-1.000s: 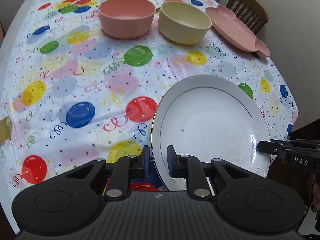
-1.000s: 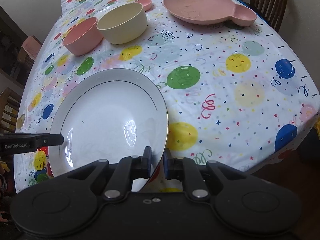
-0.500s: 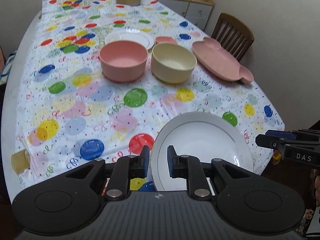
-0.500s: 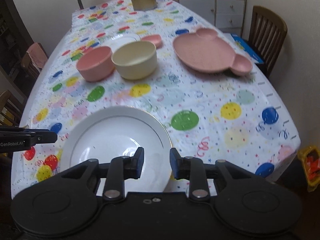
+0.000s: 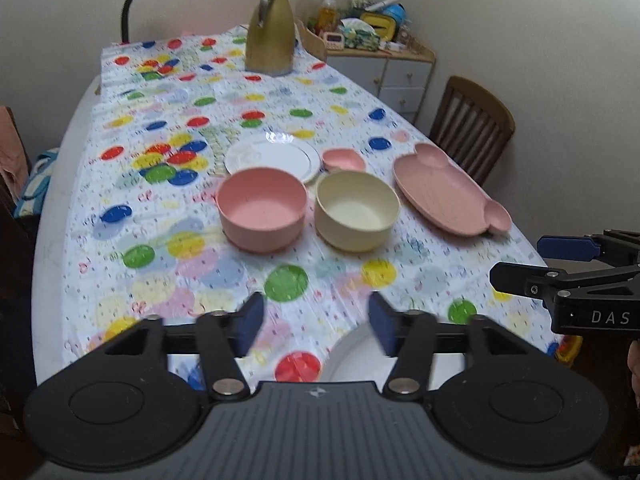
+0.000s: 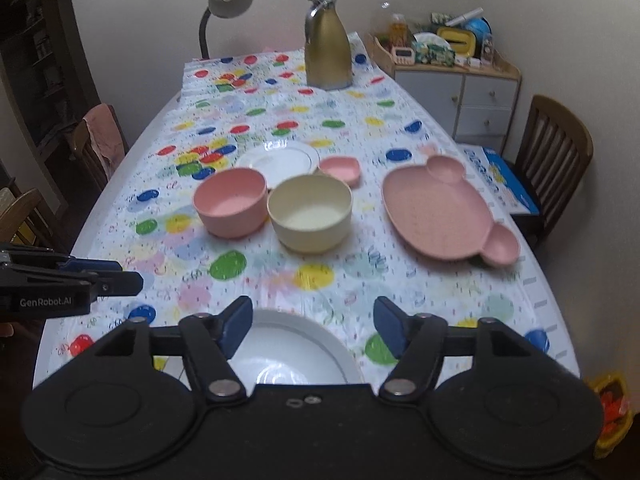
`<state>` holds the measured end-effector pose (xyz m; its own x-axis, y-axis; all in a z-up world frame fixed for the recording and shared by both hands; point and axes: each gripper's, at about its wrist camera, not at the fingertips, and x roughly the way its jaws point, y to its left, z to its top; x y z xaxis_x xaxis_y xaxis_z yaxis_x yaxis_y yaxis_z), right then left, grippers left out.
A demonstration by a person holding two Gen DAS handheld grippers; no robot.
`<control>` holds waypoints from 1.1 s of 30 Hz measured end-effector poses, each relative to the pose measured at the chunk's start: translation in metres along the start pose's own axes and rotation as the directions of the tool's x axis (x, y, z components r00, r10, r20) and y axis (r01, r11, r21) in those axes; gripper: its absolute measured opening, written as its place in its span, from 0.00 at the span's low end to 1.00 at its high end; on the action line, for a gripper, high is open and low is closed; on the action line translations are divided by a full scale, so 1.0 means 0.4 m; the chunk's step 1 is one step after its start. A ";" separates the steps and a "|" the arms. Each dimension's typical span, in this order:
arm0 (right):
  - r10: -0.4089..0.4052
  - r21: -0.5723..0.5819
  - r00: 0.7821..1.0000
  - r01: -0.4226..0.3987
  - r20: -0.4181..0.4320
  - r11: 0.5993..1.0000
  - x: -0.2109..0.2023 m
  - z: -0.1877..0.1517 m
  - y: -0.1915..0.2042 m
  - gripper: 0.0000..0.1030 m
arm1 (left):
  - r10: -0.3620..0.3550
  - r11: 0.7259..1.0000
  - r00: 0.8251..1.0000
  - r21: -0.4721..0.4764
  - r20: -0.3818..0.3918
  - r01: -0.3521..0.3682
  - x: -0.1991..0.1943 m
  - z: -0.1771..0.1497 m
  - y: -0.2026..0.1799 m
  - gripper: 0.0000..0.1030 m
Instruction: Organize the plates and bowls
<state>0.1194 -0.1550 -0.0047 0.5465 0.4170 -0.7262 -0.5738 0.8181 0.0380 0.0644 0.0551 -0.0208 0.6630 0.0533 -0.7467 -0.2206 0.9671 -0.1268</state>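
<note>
I take the cream bowl (image 5: 356,210) as my landmark. The pink bowl (image 5: 262,208) sits just beside it on its left, the two nearly touching. Behind them lie a small white plate (image 5: 276,156) and a small pink dish (image 5: 344,159); the pink bowl covers part of the plate's near edge. To the cream bowl's right, near the table's right edge, rests the pink bear-shaped divided plate (image 6: 440,212). Far behind stands a gold thermos jug (image 5: 270,30), with a desk lamp (image 6: 226,4) at the far corner.

Nearer to me than the cream bowl, the large white plate (image 6: 288,352) lies flat on the balloon-print tablecloth (image 5: 160,200) at the near edge. My left gripper (image 5: 316,320) and right gripper (image 6: 312,322) hang above it, jaws opening, nothing between the pads, neither touching the plate.

Between the white plate and the bowls the cloth is bare, a wide strip for moving. A wooden chair (image 6: 554,148) and a white drawer cabinet (image 6: 480,100) crowd the right side beyond the bear plate.
</note>
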 end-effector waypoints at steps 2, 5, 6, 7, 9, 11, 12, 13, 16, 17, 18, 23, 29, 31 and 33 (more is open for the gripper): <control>0.008 -0.019 1.000 -0.008 0.011 1.000 0.014 0.033 0.000 0.75 | 0.016 1.000 1.000 -0.002 0.011 -0.016 0.011 0.027 -0.002 0.63; 0.025 -0.059 1.000 -0.024 0.017 0.998 0.040 0.081 -0.002 0.81 | 0.036 0.999 0.999 -0.016 0.008 -0.036 0.043 0.070 -0.003 0.65; 0.032 -0.073 0.999 -0.031 0.020 0.997 0.050 0.098 -0.004 0.82 | 0.046 0.999 0.999 -0.020 0.008 -0.046 0.054 0.085 -0.003 0.66; 0.038 -0.087 0.999 -0.036 0.021 0.996 0.062 0.115 -0.005 0.85 | 0.057 0.998 0.998 -0.026 0.011 -0.056 0.065 0.100 -0.003 0.68; 0.050 -0.113 0.999 -0.048 0.018 0.992 0.088 0.151 -0.010 0.85 | 0.069 0.997 0.997 -0.036 0.017 -0.068 0.087 0.131 -0.005 0.69; 0.068 -0.131 0.998 -0.066 0.014 0.989 0.121 0.189 -0.018 0.94 | 0.081 0.996 0.997 -0.045 0.022 -0.080 0.109 0.161 -0.003 0.73; 0.079 -0.137 0.997 -0.076 0.016 0.988 0.136 0.206 -0.023 0.96 | 0.088 0.995 0.996 -0.052 0.022 -0.087 0.121 0.177 -0.001 0.74; 0.089 -0.143 0.996 -0.085 0.018 0.986 0.150 0.222 -0.029 0.96 | 0.096 0.994 0.995 -0.062 0.021 -0.095 0.135 0.193 0.002 0.76; 0.105 -0.159 0.994 -0.102 0.009 0.982 0.201 0.279 -0.048 0.97 | 0.110 0.990 0.994 -0.089 0.011 -0.109 0.182 0.239 0.019 0.76; 0.108 -0.164 0.994 -0.106 0.006 0.981 0.218 0.298 -0.056 0.97 | 0.117 0.988 0.993 -0.099 0.002 -0.116 0.199 0.255 0.025 0.76; 0.114 -0.168 0.993 -0.112 0.003 0.979 0.234 0.314 -0.062 0.97 | 0.124 0.986 0.992 -0.109 -0.009 -0.124 0.216 0.270 0.032 0.76; 0.140 -0.217 0.989 -0.145 -0.037 0.965 0.331 0.391 -0.092 0.97 | 0.171 0.973 0.984 -0.149 -0.046 -0.176 0.295 0.334 0.075 0.76; 0.152 -0.254 0.985 -0.168 -0.082 0.953 0.459 0.468 -0.123 0.96 | 0.203 0.961 0.976 -0.173 -0.085 -0.215 0.384 0.394 0.125 0.76; 0.149 -0.260 0.984 -0.170 -0.099 0.950 0.499 0.491 -0.128 0.95 | 0.193 0.960 0.976 -0.186 -0.104 -0.210 0.414 0.410 0.144 0.76; 0.161 -0.255 0.979 -0.188 -0.125 0.949 0.544 0.518 -0.131 0.95 | 0.195 0.956 0.973 -0.200 -0.123 -0.217 0.443 0.422 0.160 0.76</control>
<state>0.3948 -0.0251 -0.0223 0.3665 0.4904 -0.7907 -0.8025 0.5967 -0.0019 0.2887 0.1685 -0.0511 0.5141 0.2103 -0.8315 -0.4975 0.8628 -0.0894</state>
